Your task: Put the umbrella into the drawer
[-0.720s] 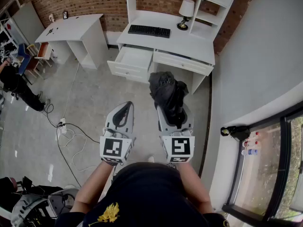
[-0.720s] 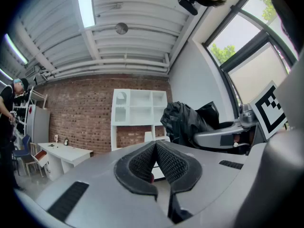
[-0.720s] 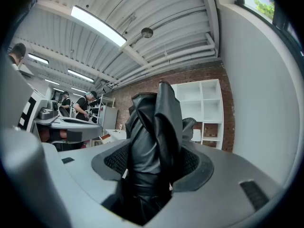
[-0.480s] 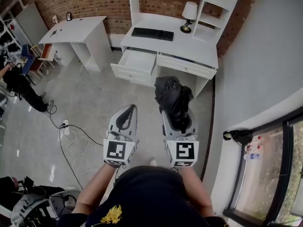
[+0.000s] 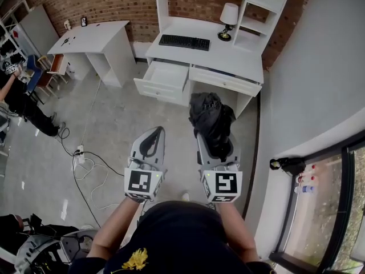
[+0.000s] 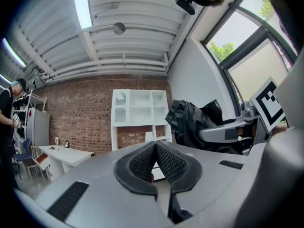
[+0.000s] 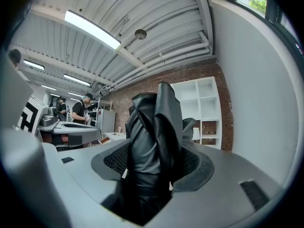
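Observation:
A folded black umbrella (image 5: 211,119) (image 7: 154,137) stands up out of my right gripper (image 5: 215,144) (image 7: 152,167), whose jaws are shut on it. The same umbrella (image 6: 192,122) shows at the right of the left gripper view. My left gripper (image 5: 149,144) (image 6: 156,163) is held level beside it, jaws shut with nothing between them. Ahead stands a white desk (image 5: 228,50) with its left drawer (image 5: 162,76) pulled open and the right drawer (image 5: 225,80) slightly out.
A keyboard (image 5: 184,40) and a lamp (image 5: 227,17) sit on the desk, with white shelves above. A second white table (image 5: 94,36) stands at the left. Cables (image 5: 85,164) lie on the floor. A person (image 5: 17,96) is at the far left. A wall and window run along the right.
The desk has drawn slightly nearer in the head view and both grippers sit a little to the right of where they were. The grip on the umbrella is unchanged.

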`<state>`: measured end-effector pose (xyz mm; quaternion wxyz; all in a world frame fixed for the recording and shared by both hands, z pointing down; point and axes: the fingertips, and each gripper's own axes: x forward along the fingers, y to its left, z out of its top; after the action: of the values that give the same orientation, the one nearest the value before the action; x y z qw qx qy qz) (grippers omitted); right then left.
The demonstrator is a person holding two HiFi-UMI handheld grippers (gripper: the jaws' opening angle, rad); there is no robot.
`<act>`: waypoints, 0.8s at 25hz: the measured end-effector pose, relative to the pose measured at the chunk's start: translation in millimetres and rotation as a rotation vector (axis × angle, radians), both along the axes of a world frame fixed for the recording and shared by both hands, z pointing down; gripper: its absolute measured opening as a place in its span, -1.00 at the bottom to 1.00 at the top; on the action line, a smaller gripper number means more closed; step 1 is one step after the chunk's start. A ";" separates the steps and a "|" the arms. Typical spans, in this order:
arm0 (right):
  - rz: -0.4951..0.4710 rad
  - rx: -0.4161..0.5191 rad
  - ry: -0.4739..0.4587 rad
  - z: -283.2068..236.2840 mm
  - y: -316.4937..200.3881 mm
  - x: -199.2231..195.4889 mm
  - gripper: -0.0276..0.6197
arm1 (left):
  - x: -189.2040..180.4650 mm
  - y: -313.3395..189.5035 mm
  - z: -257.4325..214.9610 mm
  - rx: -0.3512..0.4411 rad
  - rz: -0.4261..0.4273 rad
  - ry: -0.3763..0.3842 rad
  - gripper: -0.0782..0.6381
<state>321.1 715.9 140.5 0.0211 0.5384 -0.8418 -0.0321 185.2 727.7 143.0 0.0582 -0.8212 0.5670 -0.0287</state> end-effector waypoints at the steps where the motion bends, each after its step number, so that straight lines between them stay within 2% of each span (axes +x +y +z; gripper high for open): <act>1: -0.002 0.003 0.000 -0.8 0.2 -0.1 -0.15 | 0.3 -0.1 0.1 0.000 0.001 0.000 -0.73; 12: -0.011 -0.012 -0.007 1.9 -2.2 -17.2 -0.15 | -16.9 -9.4 5.5 -0.013 -0.001 0.008 -0.73; 16: -0.016 0.004 -0.005 0.4 -17.5 -28.5 -0.15 | -26.6 -30.0 1.6 0.002 0.003 0.017 -0.73; 20: -0.015 -0.020 -0.001 9.6 -21.7 -41.3 -0.15 | -39.1 -35.3 15.6 -0.033 0.016 0.027 -0.73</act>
<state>279.8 694.2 150.1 0.0260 0.5320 -0.8460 -0.0235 146.0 692.4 158.6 0.0375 -0.8268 0.5606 -0.0265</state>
